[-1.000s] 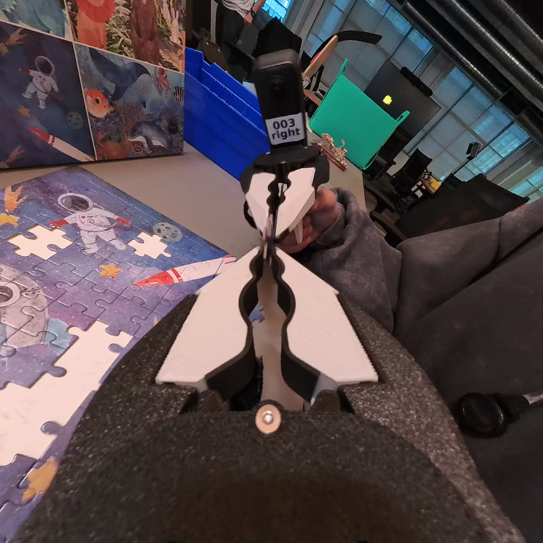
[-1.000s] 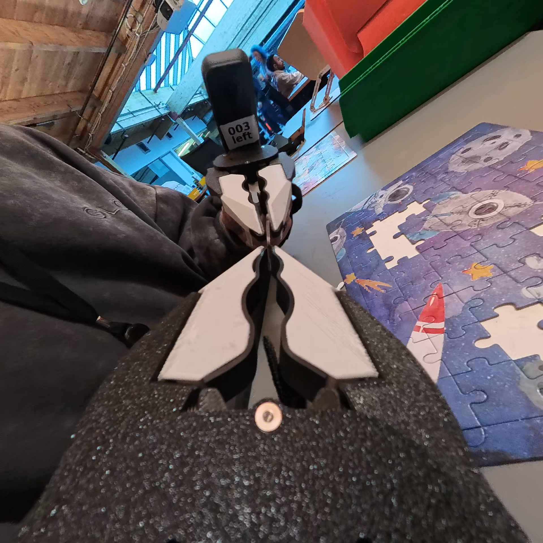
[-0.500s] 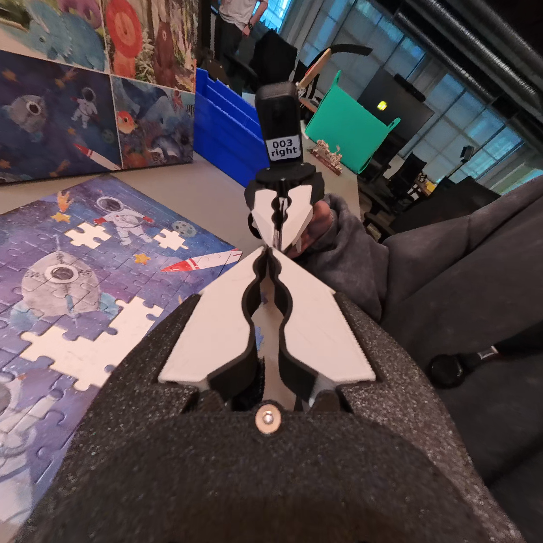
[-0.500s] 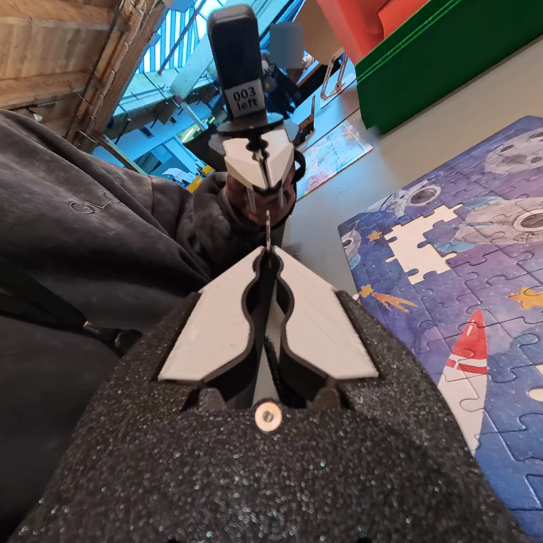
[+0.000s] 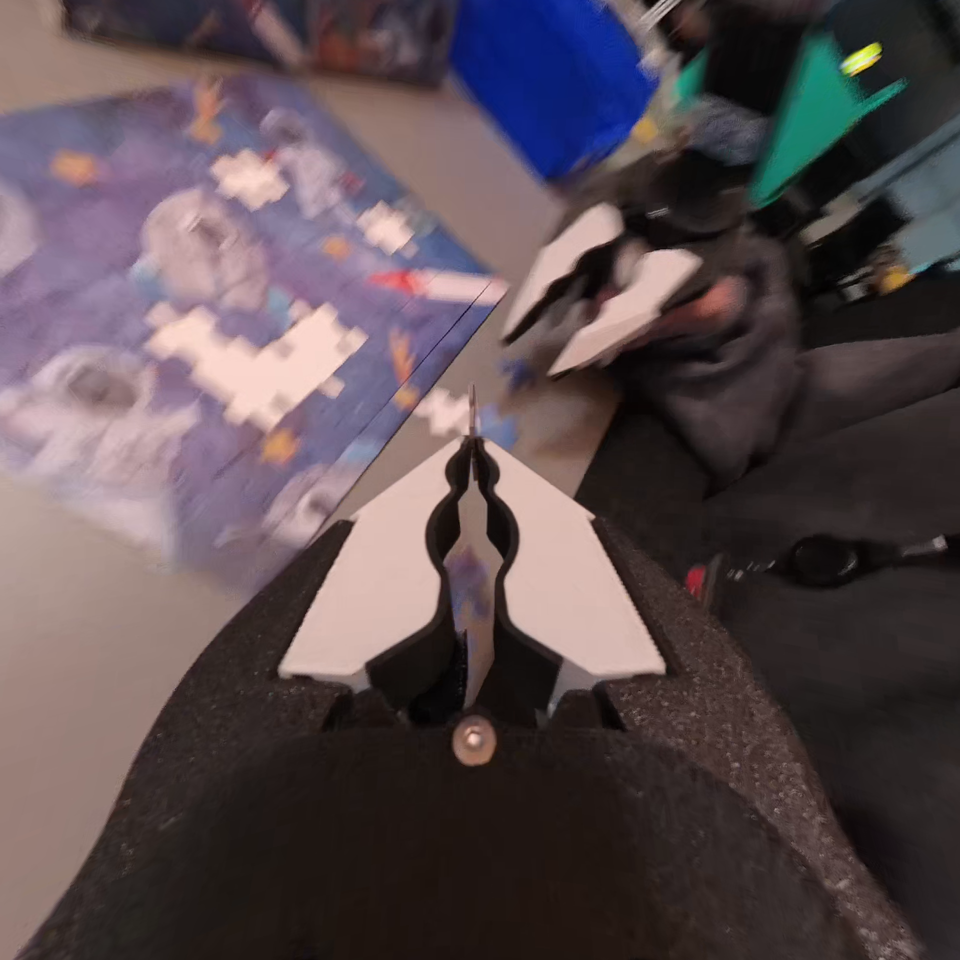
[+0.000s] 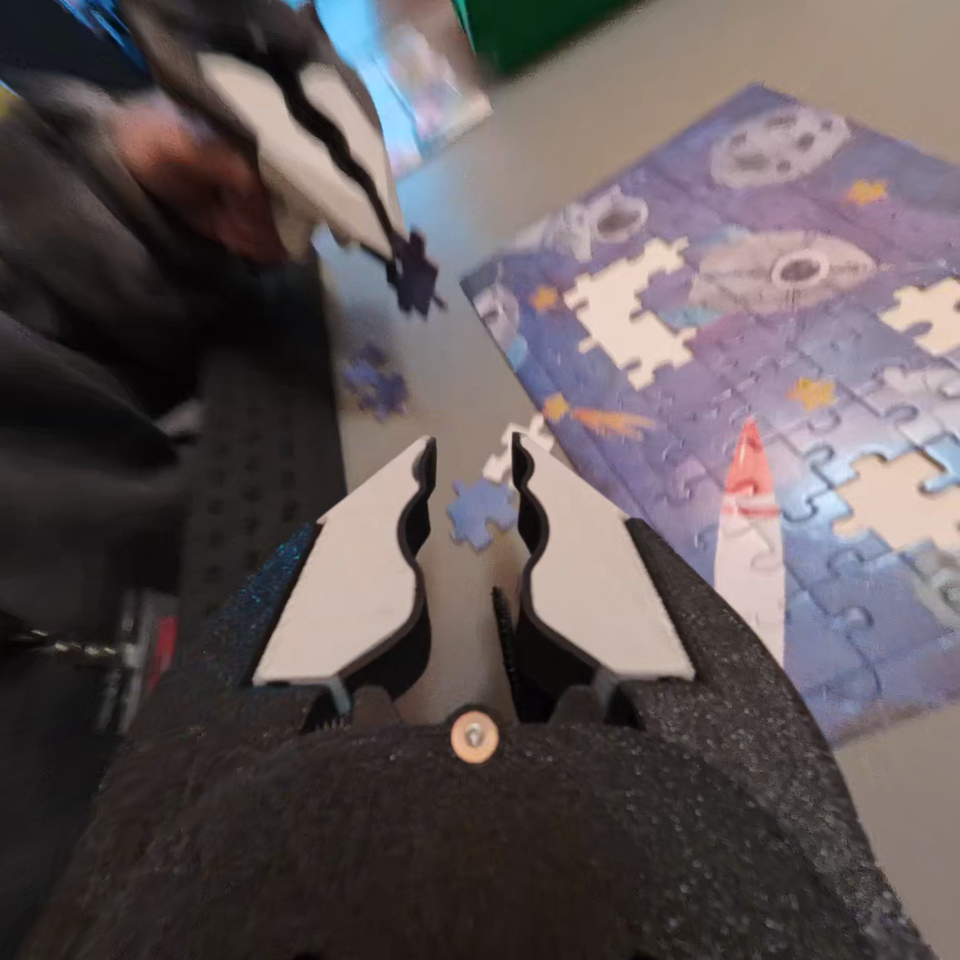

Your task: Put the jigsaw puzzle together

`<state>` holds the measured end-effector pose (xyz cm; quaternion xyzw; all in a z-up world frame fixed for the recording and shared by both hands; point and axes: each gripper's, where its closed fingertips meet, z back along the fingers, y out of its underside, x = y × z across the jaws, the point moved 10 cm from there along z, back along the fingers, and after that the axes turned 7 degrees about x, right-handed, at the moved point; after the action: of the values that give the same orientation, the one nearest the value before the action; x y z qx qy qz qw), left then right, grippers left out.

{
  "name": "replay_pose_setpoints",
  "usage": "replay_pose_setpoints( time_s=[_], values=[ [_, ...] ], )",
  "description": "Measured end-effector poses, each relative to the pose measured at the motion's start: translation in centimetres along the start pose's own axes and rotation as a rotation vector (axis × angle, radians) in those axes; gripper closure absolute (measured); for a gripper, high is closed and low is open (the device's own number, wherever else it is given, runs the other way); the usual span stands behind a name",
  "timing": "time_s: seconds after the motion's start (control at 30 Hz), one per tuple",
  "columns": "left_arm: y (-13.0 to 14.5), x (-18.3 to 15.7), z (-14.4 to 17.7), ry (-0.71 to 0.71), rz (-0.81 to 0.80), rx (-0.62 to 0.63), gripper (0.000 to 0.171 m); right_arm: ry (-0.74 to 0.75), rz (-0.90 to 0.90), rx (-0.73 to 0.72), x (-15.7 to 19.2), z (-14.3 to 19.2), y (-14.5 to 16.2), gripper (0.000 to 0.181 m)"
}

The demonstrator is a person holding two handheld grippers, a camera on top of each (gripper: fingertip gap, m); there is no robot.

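Both views are heavily blurred.

In the left wrist view, the jigsaw puzzle [image 5: 171,332], a space scene in blues and purples, is seen lying flat on the grey tabletop [image 5: 72,582], with white gaps [image 5: 260,358] where pieces are missing. The left tongs [image 5: 471,441] are seen closed together on a thin puzzle piece [image 5: 471,410], which is held edge-on and stands out past the tips. Beyond the tips, near the tabletop's near edge, loose pieces are made out, one white [image 5: 441,413] and one blue [image 5: 498,423]. Farther right, the right tongs [image 5: 524,358] are seen with their fingers apart, held in a hand [image 5: 711,306] with a dark grey sleeve [image 5: 727,374]. A blue bin [image 5: 545,78] and a green bin [image 5: 810,114] are seen at the far side.

In the right wrist view, the left tongs [image 6: 387,254] are seen at upper left, clamped on a dark purple puzzle piece [image 6: 415,278] that is held above the tabletop [image 6: 519,156]. Below it, a loose purple piece [image 6: 376,384] is seen lying near the tabletop's edge. The right tongs [image 6: 472,452] are seen apart, with nothing between them; a light blue piece [image 6: 480,511] is seen on the tabletop through the gap, and a white piece [image 6: 506,449] lies just beside the right finger. To the right, the jigsaw puzzle [image 6: 753,415] is seen with a red-tipped rocket [image 6: 748,514], planets and several white gaps.
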<state>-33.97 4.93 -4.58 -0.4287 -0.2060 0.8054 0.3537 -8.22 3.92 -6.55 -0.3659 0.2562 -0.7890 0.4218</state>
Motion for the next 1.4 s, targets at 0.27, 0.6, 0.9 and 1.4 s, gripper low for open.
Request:
replay_pose_setpoints(
  time_s=[0.27,0.6,0.9,1.4],
  values=[
    [6.6,5.2,7.5,-0.074,0.300,0.188,0.170,0.373,0.098,0.231,4.1,-2.4,3.1,0.148],
    [6.6,6.7,8.0,-0.359,0.266,0.234,0.139,0.323,0.135,0.293,3.4,-2.8,3.1,0.162],
    [1.3,-0.6,-2.7,-0.078,0.104,0.274,0.130,0.290,0.341,0.325,5.0,-2.1,3.6,0.181],
    [1.0,-3.5,-10.9,-0.230,-0.275,0.340,0.164,0.186,0.120,0.259,2.2,-2.5,2.8,0.144]
  ],
)
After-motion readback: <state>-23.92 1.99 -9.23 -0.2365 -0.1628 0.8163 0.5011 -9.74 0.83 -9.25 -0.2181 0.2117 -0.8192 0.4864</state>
